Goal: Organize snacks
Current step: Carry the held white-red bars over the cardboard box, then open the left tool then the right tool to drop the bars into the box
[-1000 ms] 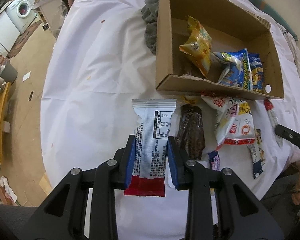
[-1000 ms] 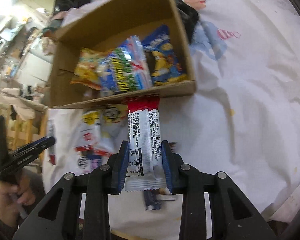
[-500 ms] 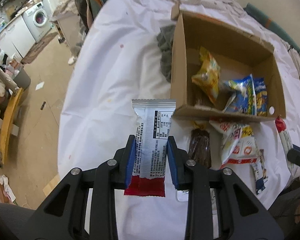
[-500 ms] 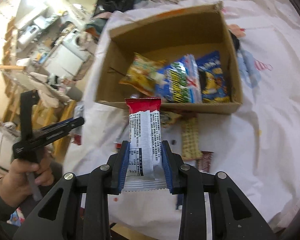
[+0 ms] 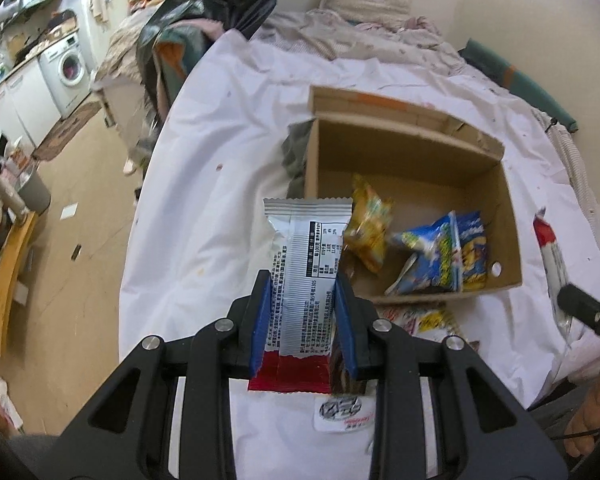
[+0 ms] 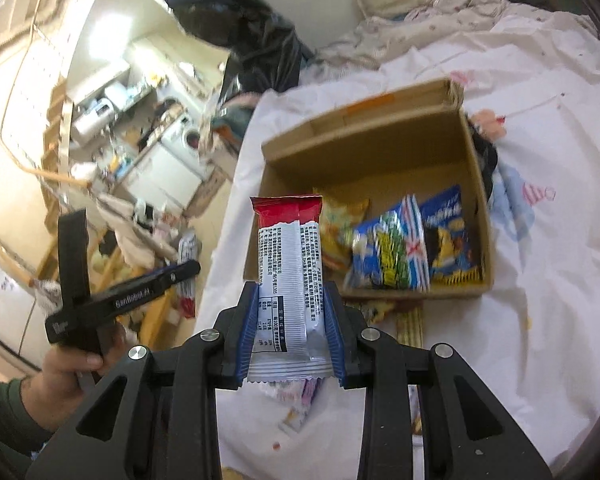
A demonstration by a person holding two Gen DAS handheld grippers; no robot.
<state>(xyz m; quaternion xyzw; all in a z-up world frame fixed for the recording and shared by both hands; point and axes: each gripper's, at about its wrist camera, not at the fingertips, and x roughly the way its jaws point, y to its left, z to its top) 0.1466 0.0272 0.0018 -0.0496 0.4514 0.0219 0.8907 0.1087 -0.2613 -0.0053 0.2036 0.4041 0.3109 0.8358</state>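
- Above the white sheet, left claw grips a silver-red snack bar.
- Right claw clamps its own bar (red end far).
- Beyond both: cardboard box holding snack packets.

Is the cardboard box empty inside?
No, the cardboard box already holds a yellow snack bag and blue snack bags lying on its floor.

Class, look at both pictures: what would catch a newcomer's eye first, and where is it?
Each hand-held gripper, left and right, clamps a silver-and-red snack bar, one and another, in the foreground. Beyond them an open cardboard box on the white sheet holds yellow and blue snack bags.
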